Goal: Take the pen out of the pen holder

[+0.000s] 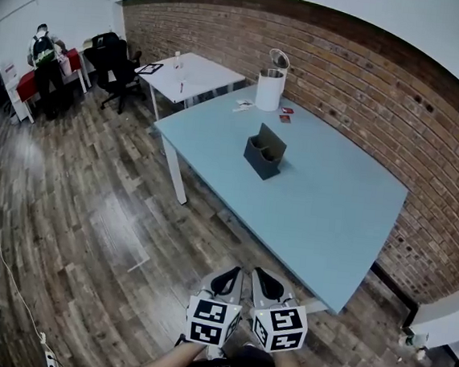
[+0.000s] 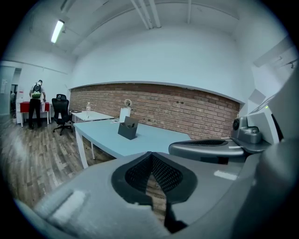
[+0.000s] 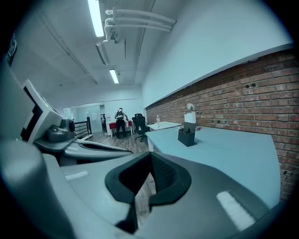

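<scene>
A dark pen holder (image 1: 264,152) stands near the middle of the light blue table (image 1: 324,204). It also shows far off in the left gripper view (image 2: 128,128) and the right gripper view (image 3: 187,135). No pen can be made out in it at this distance. Both grippers hang side by side over the wooden floor, short of the table's near corner. My left gripper (image 1: 233,274) is shut with nothing between its jaws, whose tips meet in its own view (image 2: 151,157). My right gripper (image 1: 260,276) is likewise shut and empty (image 3: 150,158).
A white kettle (image 1: 269,88) and small red items (image 1: 285,115) sit at the table's far end by the brick wall. Beyond stand a white table (image 1: 193,74), a black office chair (image 1: 115,67) and a person (image 1: 44,56). A cable (image 1: 3,270) runs along the floor at left.
</scene>
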